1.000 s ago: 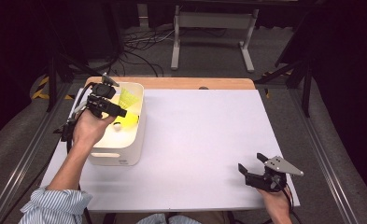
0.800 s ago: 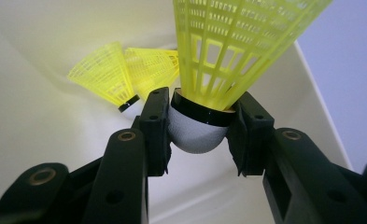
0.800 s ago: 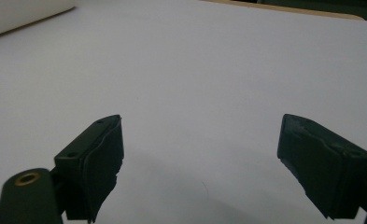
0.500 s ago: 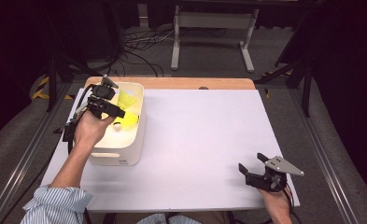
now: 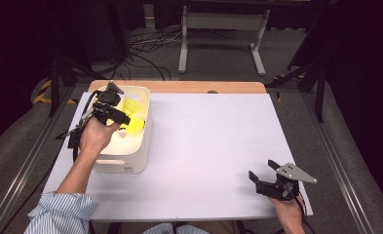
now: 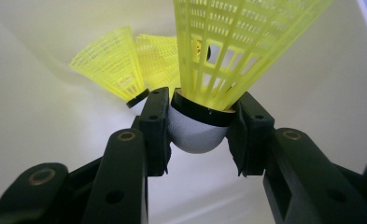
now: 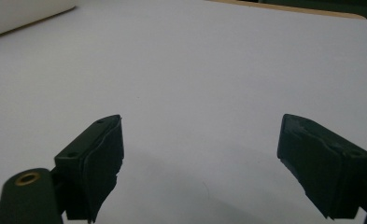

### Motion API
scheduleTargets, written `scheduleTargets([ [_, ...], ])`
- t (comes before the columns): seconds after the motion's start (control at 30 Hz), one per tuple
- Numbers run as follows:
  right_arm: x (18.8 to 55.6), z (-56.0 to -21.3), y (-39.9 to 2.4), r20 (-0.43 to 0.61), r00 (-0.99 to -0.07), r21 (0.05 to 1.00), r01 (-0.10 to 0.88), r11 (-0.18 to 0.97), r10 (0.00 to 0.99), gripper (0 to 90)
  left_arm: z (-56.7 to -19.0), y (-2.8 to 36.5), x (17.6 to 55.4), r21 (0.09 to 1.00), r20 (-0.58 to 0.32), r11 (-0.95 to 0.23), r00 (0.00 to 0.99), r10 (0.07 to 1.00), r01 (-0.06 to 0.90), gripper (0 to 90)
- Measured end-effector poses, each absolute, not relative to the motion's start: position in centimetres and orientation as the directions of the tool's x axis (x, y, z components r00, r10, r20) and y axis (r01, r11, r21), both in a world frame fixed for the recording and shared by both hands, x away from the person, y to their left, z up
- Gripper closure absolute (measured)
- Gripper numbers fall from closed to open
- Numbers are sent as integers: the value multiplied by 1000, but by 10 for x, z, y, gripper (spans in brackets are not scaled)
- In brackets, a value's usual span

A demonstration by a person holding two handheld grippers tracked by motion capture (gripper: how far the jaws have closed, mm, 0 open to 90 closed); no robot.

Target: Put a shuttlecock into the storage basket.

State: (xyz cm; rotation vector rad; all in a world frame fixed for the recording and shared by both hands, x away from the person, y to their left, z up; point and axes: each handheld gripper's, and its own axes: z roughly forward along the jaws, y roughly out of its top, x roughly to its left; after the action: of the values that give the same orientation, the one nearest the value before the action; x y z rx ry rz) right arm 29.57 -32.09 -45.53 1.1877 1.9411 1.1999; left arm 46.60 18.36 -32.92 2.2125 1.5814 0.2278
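My left gripper point(image 6: 199, 135) is down inside a white bin point(image 5: 139, 146) and is shut on the white cork head of a yellow shuttlecock point(image 6: 197, 133); its mesh skirt point(image 6: 232, 42) fans up and away from the jaws. From above, my left gripper point(image 5: 125, 119) hangs over the bin's far half with the yellow shuttlecock point(image 5: 136, 125) at its tip. Two more yellow shuttlecocks point(image 6: 113, 65) lie on the bin floor behind it. My right gripper point(image 5: 259, 175) rests near the table's front right corner, open, nothing between its fingers point(image 7: 95, 163).
The white tabletop point(image 5: 213, 141) stretches between the bin and my right gripper. A wooden strip point(image 5: 189, 87) runs along the far edge. Beyond it stand a metal stand point(image 5: 220, 29) and cables on the floor.
The left hand has shifted slightly over the bin with the shuttlecock still gripped. The right gripper has stayed where it was.
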Motion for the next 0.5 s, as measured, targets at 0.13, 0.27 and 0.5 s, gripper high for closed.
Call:
scheduleTargets([
  [0.13,296,-455,-321,-9,-451,896,393,207,893,152,-332,182,468,406,-99,-277,343,934,871,624],
  [0.27,296,-455,-321,-9,-451,896,392,207,892,152,-336,181,472,393,-103,-267,331,938,880,623],
  [0.5,296,-456,-320,-5,-457,895,395,208,889,151,-341,181,478,365,-108,-251,308,945,896,622],
])
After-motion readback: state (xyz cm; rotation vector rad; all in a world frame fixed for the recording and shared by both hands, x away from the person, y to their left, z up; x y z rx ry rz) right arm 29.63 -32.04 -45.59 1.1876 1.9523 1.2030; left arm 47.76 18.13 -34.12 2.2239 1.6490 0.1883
